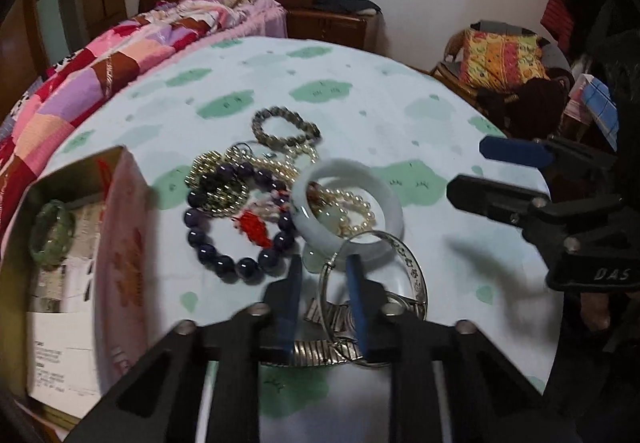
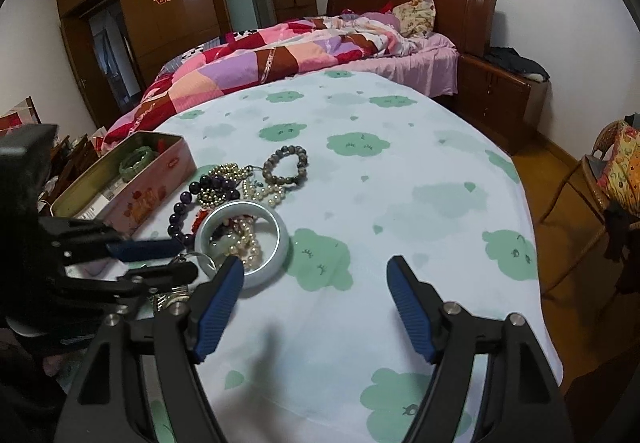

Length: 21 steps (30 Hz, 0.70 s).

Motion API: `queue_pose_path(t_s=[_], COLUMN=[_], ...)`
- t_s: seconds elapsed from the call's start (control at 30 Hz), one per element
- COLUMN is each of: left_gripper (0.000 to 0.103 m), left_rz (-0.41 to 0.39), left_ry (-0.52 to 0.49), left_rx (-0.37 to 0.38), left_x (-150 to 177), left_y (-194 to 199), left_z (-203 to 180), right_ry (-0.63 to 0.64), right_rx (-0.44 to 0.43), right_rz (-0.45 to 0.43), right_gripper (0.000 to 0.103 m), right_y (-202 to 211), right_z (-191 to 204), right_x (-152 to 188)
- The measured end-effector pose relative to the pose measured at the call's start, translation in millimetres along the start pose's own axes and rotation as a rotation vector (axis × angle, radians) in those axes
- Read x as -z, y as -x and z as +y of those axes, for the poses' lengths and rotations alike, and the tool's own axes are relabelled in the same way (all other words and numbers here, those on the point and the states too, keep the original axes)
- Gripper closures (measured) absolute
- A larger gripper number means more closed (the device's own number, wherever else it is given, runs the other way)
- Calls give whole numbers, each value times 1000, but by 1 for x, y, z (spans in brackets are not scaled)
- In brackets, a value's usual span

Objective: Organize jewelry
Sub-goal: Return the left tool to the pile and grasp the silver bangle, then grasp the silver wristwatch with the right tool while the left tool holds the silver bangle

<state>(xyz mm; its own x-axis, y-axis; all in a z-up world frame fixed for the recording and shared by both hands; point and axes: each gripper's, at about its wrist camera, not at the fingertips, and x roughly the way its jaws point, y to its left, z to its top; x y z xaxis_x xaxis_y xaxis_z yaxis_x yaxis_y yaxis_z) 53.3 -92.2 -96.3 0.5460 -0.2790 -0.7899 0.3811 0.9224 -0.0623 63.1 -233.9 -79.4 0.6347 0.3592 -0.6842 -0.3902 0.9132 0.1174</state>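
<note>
A heap of jewelry lies on the cloud-print tablecloth [image 1: 360, 91]: a purple bead bracelet [image 1: 224, 263], a gold bead bracelet [image 1: 208, 167], a grey bead bracelet [image 1: 264, 119] and a white jade bangle [image 1: 316, 239] with pearls [image 1: 356, 211] inside. An engraved silver bangle [image 1: 412, 271] overlaps a metal watch band [image 1: 320, 351]. My left gripper [image 1: 325, 261] points down at the heap's near edge, its pads narrowed on the silver bangle's near rim. My right gripper [image 2: 315, 263] stands open and empty; its left fingertip is just in front of the jade bangle [image 2: 280, 239].
An open pink tin [image 1: 120, 243] at the left of the heap holds a green bangle [image 1: 52, 235] and papers. A bed with a patchwork quilt [image 2: 248, 59] lies behind the table. A wicker chair [image 2: 600, 171] stands beyond the table's right edge.
</note>
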Motion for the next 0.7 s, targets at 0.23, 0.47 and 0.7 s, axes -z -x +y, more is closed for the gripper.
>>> queue_pose_path(t_s=[0.23, 0.47, 0.7], left_gripper=[98, 98, 98], left_rz=[-76, -162, -195], left_ry=[21, 33, 81], left_rx=[39, 48, 28], left_x=[-2, -7, -5], left_y=[33, 67, 81], left_z=[3, 5, 22], right_ry=[-9, 26, 94], right_rx=[1, -20, -93], right_rz=[1, 4, 36], right_gripper=[27, 27, 27], right_y=[1, 4, 2], right_z=[-2, 10, 31], right_x=[-1, -2, 2])
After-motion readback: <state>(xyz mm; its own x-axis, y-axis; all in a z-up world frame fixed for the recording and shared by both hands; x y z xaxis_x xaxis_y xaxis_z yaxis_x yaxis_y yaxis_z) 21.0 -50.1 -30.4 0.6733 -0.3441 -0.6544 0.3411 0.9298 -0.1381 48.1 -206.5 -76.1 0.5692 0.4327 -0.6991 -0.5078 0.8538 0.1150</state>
